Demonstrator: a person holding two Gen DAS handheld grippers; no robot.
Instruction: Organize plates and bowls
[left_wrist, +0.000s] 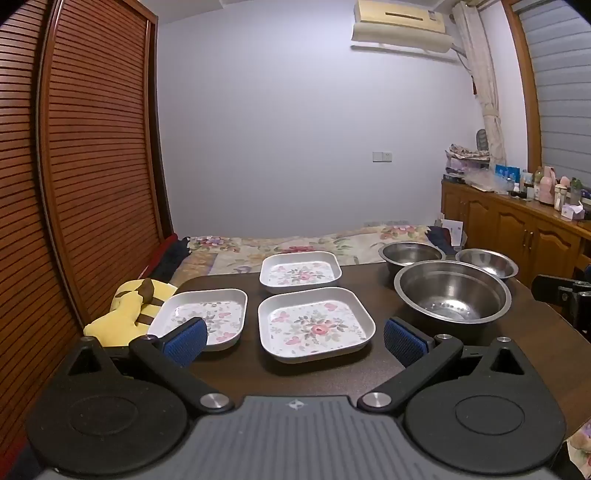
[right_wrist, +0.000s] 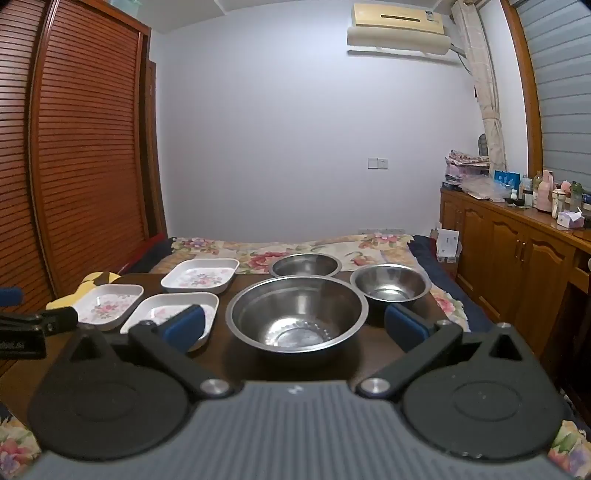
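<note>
Three square white plates with flower prints lie on the dark table (left_wrist: 369, 373): a near one (left_wrist: 316, 326), a left one (left_wrist: 205, 317) and a far one (left_wrist: 300, 273). Three steel bowls stand to their right: a large one (left_wrist: 452, 295), a far one (left_wrist: 412, 254) and a small one (left_wrist: 487, 262). My left gripper (left_wrist: 295, 341) is open and empty, just before the near plate. My right gripper (right_wrist: 295, 326) is open and empty, its blue pads either side of the large bowl (right_wrist: 297, 314). The plates (right_wrist: 170, 314) show at its left.
A yellow plush toy (left_wrist: 125, 314) lies off the table's left edge. A bed with a floral cover (left_wrist: 295, 245) lies behind the table. A slatted wooden wardrobe (left_wrist: 74, 166) stands at the left, a wooden sideboard (left_wrist: 517, 225) with bottles at the right.
</note>
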